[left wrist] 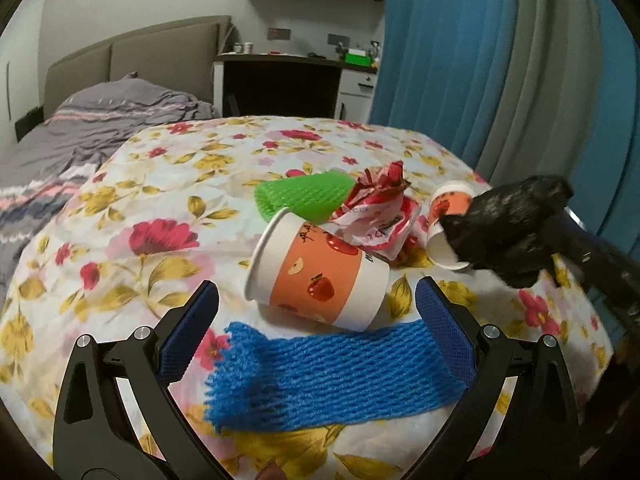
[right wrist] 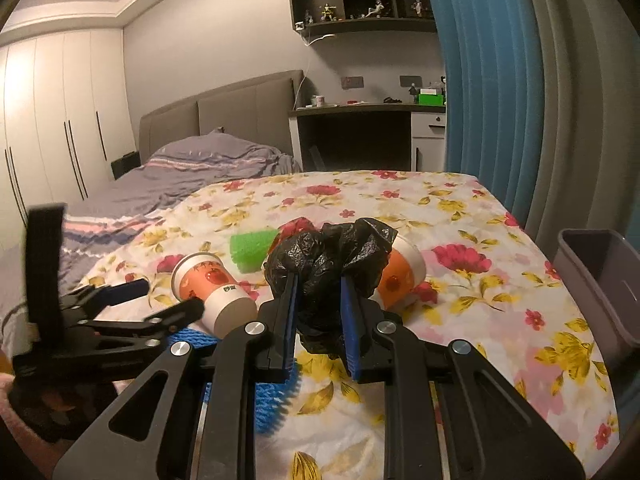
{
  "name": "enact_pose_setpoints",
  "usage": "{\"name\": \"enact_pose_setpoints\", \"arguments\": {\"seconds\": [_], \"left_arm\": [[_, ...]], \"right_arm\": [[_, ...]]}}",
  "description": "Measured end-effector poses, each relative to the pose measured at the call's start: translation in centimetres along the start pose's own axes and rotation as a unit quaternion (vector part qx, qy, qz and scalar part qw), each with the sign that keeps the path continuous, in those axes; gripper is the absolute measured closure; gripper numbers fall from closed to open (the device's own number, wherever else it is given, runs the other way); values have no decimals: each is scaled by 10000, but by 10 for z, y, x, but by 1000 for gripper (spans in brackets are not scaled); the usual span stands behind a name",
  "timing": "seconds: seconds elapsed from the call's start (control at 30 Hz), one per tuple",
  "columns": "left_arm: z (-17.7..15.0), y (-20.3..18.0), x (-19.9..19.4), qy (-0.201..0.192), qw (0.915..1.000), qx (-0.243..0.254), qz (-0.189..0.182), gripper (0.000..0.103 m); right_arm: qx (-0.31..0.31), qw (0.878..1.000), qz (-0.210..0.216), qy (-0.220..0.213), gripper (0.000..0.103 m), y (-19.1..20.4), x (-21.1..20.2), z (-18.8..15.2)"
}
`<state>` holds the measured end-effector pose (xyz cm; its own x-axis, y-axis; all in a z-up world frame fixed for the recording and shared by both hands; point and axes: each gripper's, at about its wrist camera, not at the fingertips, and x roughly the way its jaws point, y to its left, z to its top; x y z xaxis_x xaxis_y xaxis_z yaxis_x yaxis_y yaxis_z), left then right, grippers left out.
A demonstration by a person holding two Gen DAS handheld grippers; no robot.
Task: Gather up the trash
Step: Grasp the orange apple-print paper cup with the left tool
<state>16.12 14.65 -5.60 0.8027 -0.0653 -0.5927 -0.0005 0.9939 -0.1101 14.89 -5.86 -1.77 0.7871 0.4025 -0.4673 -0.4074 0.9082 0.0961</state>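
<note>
Right gripper point(right wrist: 318, 280) clamps the crumpled black bag point(right wrist: 332, 256), bin point(right wrist: 592, 264) beside it for the drop; left gripper point(left wrist: 316, 304), jaws apart, lines up the paper cup point(left wrist: 320, 272)

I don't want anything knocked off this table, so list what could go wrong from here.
1. The right hand-held gripper pinches a crumpled black bag only by its folds; it may slip out.
2. The left hand-held gripper is open around the tipped paper cup; the round cup could roll away.
3. The blue foam net under it could snag.
</note>
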Motion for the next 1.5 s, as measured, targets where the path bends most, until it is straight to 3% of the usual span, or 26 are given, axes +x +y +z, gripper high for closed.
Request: {"name": "enact_pose_setpoints", "arguments": {"seconds": [0.6, 0.8, 1.5], "left_arm": [[6, 2, 39, 533, 9984, 175, -8, 6], [7, 3, 44, 631, 9979, 129, -96, 13], [19, -14, -9, -132, 9997, -182, -30, 14]], "right_arm": [[200, 9997, -86, -58, 82, -13, -10, 0], [216, 9997, -108, -64, 82, -14, -11, -1], [356, 9987, -258, -249, 82, -30, -39, -3]]}}
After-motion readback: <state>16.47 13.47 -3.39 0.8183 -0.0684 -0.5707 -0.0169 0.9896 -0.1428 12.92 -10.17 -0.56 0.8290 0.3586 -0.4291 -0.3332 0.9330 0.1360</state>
